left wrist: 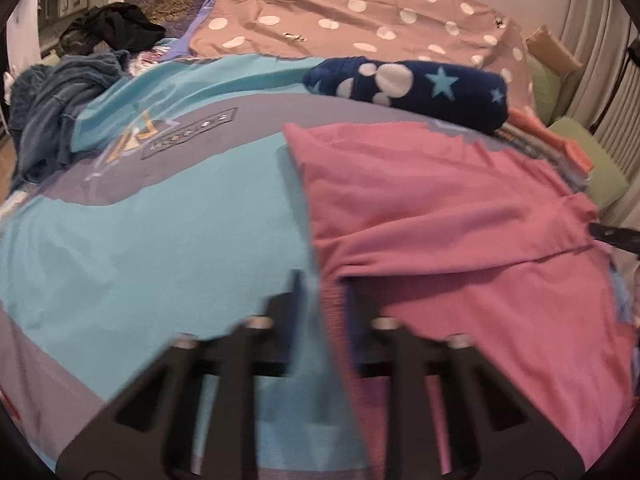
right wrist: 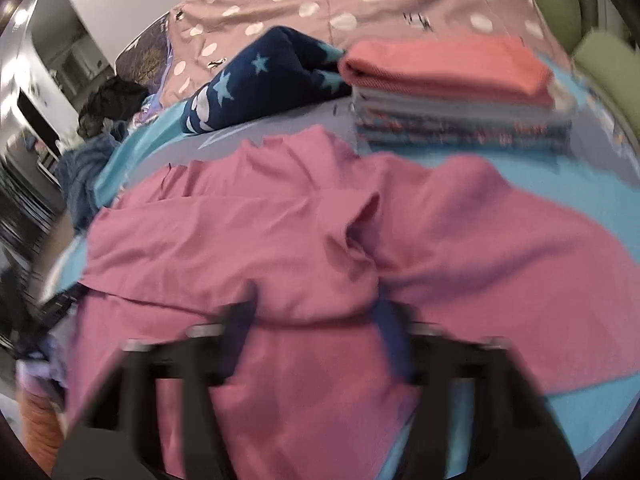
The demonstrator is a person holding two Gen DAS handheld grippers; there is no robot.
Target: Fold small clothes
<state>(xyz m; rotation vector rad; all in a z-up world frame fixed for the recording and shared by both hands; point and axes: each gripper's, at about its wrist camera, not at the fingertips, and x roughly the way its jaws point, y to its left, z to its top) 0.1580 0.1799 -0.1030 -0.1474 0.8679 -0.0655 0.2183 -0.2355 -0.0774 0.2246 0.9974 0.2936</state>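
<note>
A pink garment lies spread on the blue and grey bedcover, partly folded over itself. My left gripper is at its near left edge, its fingers close together with the pink hem between them. In the right wrist view the pink garment fills the middle. My right gripper is wide apart, with bunched pink cloth lying between and over its fingers. The right gripper's tip shows at the left view's right edge.
A stack of folded clothes topped by a coral piece sits behind the garment. A rolled navy star blanket lies beside it. A dotted pink sheet covers the back. Dark clothes are piled at the left. Green cushions lie at the right.
</note>
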